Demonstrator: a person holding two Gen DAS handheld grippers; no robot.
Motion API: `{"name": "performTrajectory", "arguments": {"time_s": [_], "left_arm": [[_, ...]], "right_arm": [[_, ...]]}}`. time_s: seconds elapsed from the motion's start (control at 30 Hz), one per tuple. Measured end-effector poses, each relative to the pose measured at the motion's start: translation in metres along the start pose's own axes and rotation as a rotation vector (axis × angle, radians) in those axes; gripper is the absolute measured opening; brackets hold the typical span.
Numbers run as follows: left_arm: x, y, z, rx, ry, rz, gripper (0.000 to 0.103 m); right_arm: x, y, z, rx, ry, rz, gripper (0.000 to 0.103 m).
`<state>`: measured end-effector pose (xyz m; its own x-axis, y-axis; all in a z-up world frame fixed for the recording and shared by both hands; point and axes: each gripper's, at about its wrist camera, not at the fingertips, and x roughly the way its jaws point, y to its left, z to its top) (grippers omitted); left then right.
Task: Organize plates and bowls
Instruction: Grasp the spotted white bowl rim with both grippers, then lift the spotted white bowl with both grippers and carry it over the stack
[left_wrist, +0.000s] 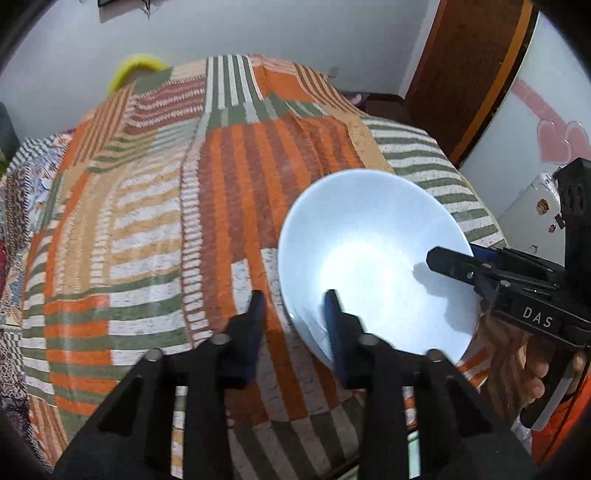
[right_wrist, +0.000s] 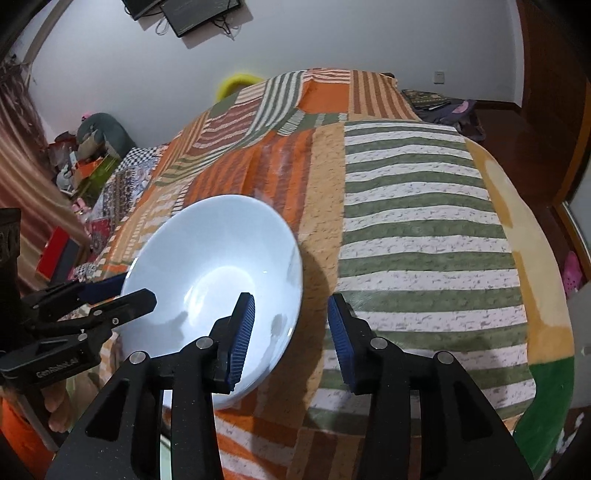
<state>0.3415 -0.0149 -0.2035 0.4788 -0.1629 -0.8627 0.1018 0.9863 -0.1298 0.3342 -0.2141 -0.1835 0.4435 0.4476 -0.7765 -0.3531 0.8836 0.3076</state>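
Note:
A pale blue-white bowl (left_wrist: 369, 236) (right_wrist: 221, 240) sits tilted over the striped bedspread (left_wrist: 147, 221); I cannot tell whether it rests on the cloth. In the left wrist view my left gripper (left_wrist: 295, 314) straddles the bowl's near-left rim, one finger inside and one outside. A strip of bedspread shows between the outer pad and the rim, so the pads do not press. My right gripper (right_wrist: 291, 321) straddles the opposite rim with clear gaps on both sides. Each gripper also shows in the other's view: the right gripper (left_wrist: 454, 254) and the left gripper (right_wrist: 138, 288).
The bedspread (right_wrist: 406, 221) covers a bed that fills both views. A yellow fluffy thing (right_wrist: 236, 83) lies at its far end. Boxes and clutter (right_wrist: 85, 162) stand on the left, a wooden door (left_wrist: 472, 74) on the right. A hand (left_wrist: 535, 373) grips the right tool.

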Motion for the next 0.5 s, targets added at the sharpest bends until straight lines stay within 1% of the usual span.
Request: {"name": "performTrajectory", "arguments": {"time_s": [0.03, 0.07, 0.1, 0.13, 0.17, 0.3, 0.5], "left_arm": [[0.002, 0.0, 0.0, -0.002, 0.004, -0.008, 0.023], [0.002, -0.001, 0.0, -0.001, 0.005, -0.021, 0.018], [0.002, -0.003, 0.0, 0.003, 0.01, -0.032, 0.016], [0.001, -0.005, 0.001, 0.007, 0.009, -0.026, 0.016], [0.001, -0.006, 0.001, 0.009, 0.009, -0.023, 0.016], [-0.004, -0.007, -0.001, -0.001, 0.015, -0.035, 0.016], [-0.031, -0.011, -0.013, -0.004, -0.025, -0.042, 0.016]], "right_arm": [[0.001, -0.001, 0.0, 0.007, -0.001, 0.005, 0.032], [0.002, -0.002, 0.0, 0.009, 0.006, 0.011, 0.023], [0.002, -0.004, 0.0, 0.013, 0.012, 0.032, 0.017], [0.002, -0.004, 0.0, 0.019, 0.016, 0.056, 0.015], [0.002, -0.003, 0.0, 0.024, 0.018, 0.063, 0.013], [-0.002, 0.004, -0.003, 0.004, 0.007, 0.024, 0.013], [-0.022, 0.015, -0.007, -0.029, -0.025, 0.004, 0.013]]}}
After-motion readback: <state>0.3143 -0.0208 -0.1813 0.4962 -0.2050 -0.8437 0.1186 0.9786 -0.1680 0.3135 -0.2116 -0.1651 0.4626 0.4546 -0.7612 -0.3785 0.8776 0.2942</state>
